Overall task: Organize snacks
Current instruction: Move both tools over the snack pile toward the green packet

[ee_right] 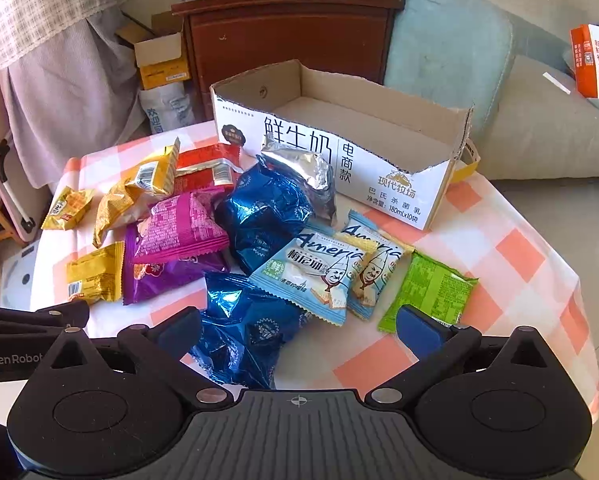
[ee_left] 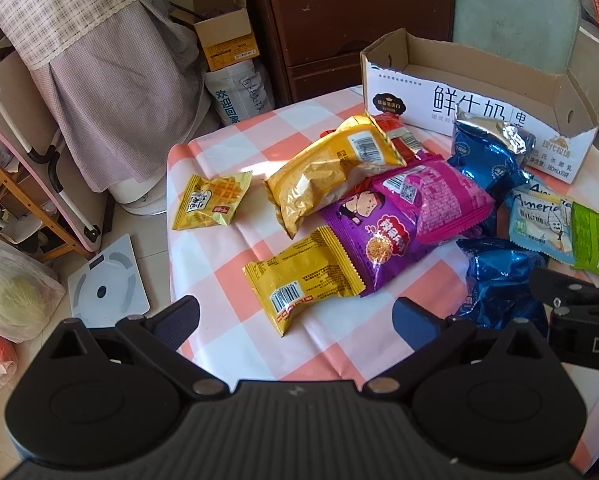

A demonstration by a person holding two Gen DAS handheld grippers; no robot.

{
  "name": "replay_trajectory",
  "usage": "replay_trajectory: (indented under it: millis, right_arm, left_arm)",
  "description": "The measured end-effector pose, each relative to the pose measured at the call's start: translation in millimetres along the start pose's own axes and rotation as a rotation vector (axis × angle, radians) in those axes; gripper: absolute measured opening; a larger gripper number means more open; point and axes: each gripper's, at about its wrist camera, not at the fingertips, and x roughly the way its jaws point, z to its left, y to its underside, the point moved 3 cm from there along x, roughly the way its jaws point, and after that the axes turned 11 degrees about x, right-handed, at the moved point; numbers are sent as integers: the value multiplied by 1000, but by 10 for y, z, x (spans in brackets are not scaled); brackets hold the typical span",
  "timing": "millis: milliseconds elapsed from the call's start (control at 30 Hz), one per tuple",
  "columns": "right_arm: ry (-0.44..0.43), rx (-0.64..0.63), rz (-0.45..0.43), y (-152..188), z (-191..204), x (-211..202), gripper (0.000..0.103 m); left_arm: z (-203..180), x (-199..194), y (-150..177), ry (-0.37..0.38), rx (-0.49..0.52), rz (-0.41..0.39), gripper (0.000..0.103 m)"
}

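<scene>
Looking along my left claw (ee_left: 295, 320), spread wide and holding nothing, I see snack packets strewn over the checked bench (ee_left: 227, 136). A small yellow packet (ee_left: 303, 276) lies just ahead between the fingers, a purple packet (ee_left: 373, 240) touching it, a big yellow bag (ee_left: 331, 172) beyond. My right claw (ee_left: 579, 312) cuts in at the edge, covering part of a blue foil bag (ee_left: 499, 280). The cardboard box (ee_left: 479, 92) stands at the far side; its floor is hidden here.

Along my right claw (ee_right: 299, 332), also wide apart and empty, a blue foil bag (ee_right: 247, 320) sits between the fingers, a green packet (ee_right: 431, 292) partly behind one fingertip. The box (ee_right: 339, 148) shows a bare inside.
</scene>
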Motion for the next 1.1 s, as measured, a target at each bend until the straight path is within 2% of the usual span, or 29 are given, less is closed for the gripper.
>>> replay_trajectory:
  millis: [133,1100]
  right_arm:
    - [1,0,10,3,5,16,103]
    - [31,-27,1,46,30,30,103]
  left_arm:
    - [-13,14,5,-29,11,10,102]
    - [-93,6,-7,-37,23,0,102]
